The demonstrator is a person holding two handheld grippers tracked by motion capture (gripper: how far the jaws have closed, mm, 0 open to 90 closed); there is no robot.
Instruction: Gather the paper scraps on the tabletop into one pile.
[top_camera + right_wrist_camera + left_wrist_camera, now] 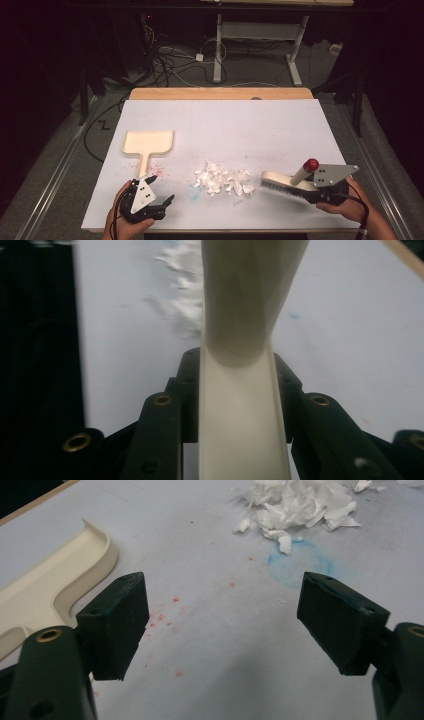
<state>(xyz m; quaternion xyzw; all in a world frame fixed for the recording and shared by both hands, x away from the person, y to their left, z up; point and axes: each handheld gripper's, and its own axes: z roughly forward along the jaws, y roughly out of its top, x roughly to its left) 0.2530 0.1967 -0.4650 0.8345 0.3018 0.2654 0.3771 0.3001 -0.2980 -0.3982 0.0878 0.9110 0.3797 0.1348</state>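
High view: right gripper (309, 186) clamps one brush (282, 181), left gripper (160, 196) open; one dustpan (148, 142), one paper-scrap pile (222, 178).

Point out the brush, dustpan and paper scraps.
brush (280, 181), high view, cream back above the bristles
dustpan (148, 141), high view, middle of the pan
paper scraps (222, 180), high view, centre of the pile

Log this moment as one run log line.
right tongs: shut on brush | left tongs: open, empty | paper scraps: unswept | dustpan: on table
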